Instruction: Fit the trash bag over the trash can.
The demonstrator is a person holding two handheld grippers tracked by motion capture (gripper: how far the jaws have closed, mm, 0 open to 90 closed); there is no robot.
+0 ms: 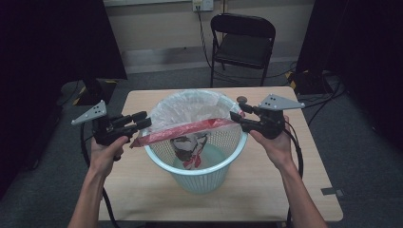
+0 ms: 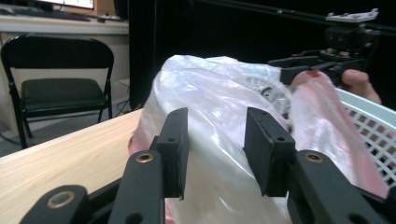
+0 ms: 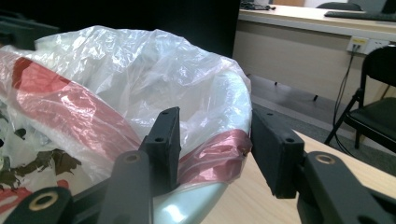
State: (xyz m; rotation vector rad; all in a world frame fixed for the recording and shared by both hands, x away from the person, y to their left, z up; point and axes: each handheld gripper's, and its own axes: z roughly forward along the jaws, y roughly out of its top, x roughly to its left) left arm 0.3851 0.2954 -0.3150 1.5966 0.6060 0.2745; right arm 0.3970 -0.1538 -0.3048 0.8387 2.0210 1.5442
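A pale blue mesh basket [image 1: 199, 178] stands mid-table, lined with a clear plastic bag [image 1: 190, 107] that has a red band [image 1: 190, 129] stretched across the mouth. Crumpled red-and-dark printed plastic lies inside. My left gripper [image 1: 142, 122] sits at the basket's left rim, open, with bag film [image 2: 215, 93] bulging between and beyond its jaws [image 2: 215, 149]. At the right rim my right gripper [image 1: 236, 115] is open too, its jaws [image 3: 215, 149] straddling the red band [image 3: 215, 156] and the basket rim [image 3: 191, 205]. The left gripper view shows the right gripper [image 2: 289, 65] across the basket.
The wooden table [image 1: 266, 190] has bare room in front of and beside the basket. A small dark round thing [image 1: 242, 99] lies behind the right gripper. A black folding chair [image 1: 242, 42] stands beyond the far edge. Cables trail on the floor at right.
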